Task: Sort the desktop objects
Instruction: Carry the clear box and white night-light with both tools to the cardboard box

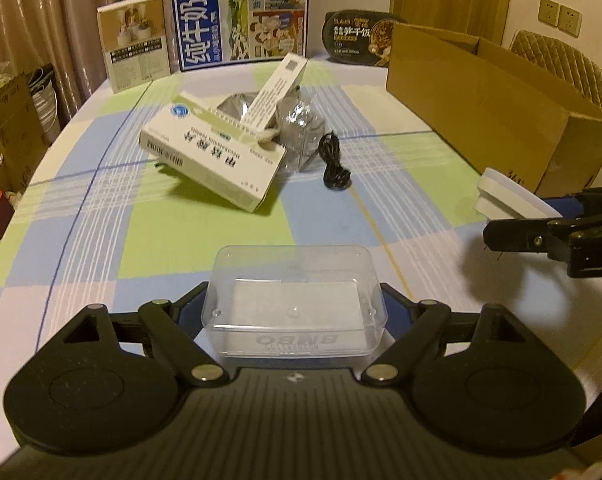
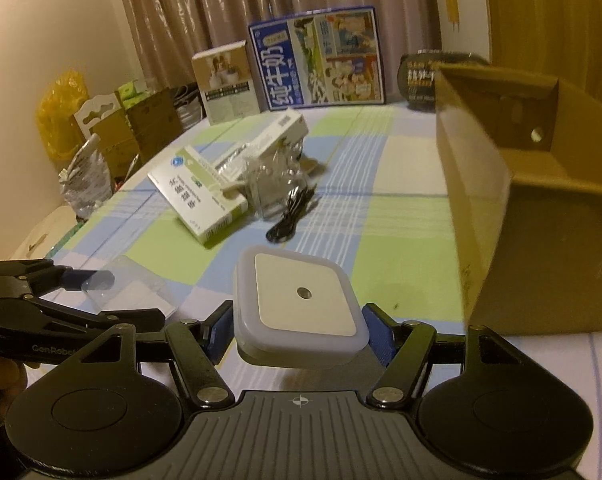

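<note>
My left gripper (image 1: 295, 300) is shut on a clear plastic box (image 1: 297, 276), its blue pads against the box's two short sides, low over the checked tablecloth. From the right wrist view this gripper (image 2: 113, 294) and its clear box (image 2: 141, 296) sit at the lower left. My right gripper (image 2: 301, 316) is shut on a white square night light (image 2: 301, 300), held slightly above the cloth with a shadow beneath it. In the left wrist view the right gripper (image 1: 517, 216) comes in from the right edge carrying the night light (image 1: 509, 196).
An open cardboard box (image 1: 481, 112) (image 2: 501, 200) stands on the right side of the table. Mid-table lies a pile: a green-white medicine box (image 1: 209, 160), a slim carton (image 1: 277, 92), clear packaging (image 1: 301, 128) and a black cable (image 1: 333, 164). A blue milk carton (image 1: 241, 16) stands at the back.
</note>
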Motion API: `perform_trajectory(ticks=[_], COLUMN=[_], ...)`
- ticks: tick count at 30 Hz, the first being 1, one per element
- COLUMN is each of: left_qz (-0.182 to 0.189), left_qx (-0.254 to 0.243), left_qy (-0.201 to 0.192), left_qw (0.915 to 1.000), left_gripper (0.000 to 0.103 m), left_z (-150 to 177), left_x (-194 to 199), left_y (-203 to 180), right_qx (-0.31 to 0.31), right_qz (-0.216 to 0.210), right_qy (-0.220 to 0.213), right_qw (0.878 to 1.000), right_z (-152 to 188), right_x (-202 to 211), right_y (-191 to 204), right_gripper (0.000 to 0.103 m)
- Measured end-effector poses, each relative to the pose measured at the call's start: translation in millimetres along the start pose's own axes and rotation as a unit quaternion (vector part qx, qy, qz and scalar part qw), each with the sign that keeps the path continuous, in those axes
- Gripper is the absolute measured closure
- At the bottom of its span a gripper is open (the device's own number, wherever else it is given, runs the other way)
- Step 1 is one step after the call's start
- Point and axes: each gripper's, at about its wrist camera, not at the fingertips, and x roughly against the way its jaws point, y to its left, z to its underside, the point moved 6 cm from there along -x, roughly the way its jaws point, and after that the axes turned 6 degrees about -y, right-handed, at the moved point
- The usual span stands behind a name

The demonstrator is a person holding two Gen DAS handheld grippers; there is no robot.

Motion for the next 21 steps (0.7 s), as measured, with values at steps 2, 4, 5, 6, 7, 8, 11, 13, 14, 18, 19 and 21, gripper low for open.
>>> perform_trajectory(ticks=[2, 4, 5, 6, 7, 8, 11, 13, 14, 18, 19, 21], left_qz=[-0.001, 0.0, 0.001, 0.002, 0.003, 0.005, 0.013, 0.02, 0.025, 0.039, 0.044, 0.059], left_qx=[-0.002, 0.0, 0.0, -0.001, -0.002, -0.004, -0.008, -0.014, -0.016, -0.019, -0.018, -0.013], left_qy=[-0.005, -0.008, -0.01, -0.012, -0.014, -0.016, -0.021, -0.025, -0.028, -0.034, -0.036, -0.04], left_qw=[1.0, 1.0, 0.9999, 0.9999, 0.9999, 0.9998, 0.9997, 0.9994, 0.9992, 0.9985, 0.9982, 0.9974], left_gripper=[0.02, 0.02, 0.02, 0.02, 0.02, 0.02, 0.02, 0.02, 0.02, 0.02, 0.02, 0.02], left_z=[-6, -12, -16, -19, -22, -25, -33, -37, -40, -51, -54, -63], left_x=[5, 11, 14, 16, 19, 22, 30, 35, 38, 43, 44, 45], left_y=[-4, -8, -11, -15, -18, -22, -35, -46, -51, -70, -75, -85], right_qx=[0.001, 0.0, -0.001, -0.002, -0.003, -0.005, -0.009, -0.011, -0.012, -0.012, -0.012, -0.011], right_qz=[0.003, 0.006, 0.008, 0.01, 0.013, 0.015, 0.024, 0.029, 0.032, 0.047, 0.052, 0.064], right_qy=[-0.007, -0.016, -0.02, -0.025, -0.029, -0.034, -0.046, -0.054, -0.059, -0.073, -0.076, -0.083], right_qw=[1.0, 1.0, 1.0, 1.0, 0.999, 0.999, 0.999, 0.998, 0.998, 0.996, 0.996, 0.994], right_z=[-4, -8, -10, -12, -14, -15, -20, -23, -25, -33, -35, -40], right_x=[8, 17, 22, 27, 32, 37, 51, 61, 66, 85, 90, 99], right_y=[-1, -2, -3, -5, -6, -9, -15, -20, -22, -35, -39, -49], right_gripper=[0.038, 0.038, 0.038, 0.038, 0.038, 0.038, 0.038, 0.038, 0.038, 0.038, 0.038, 0.038])
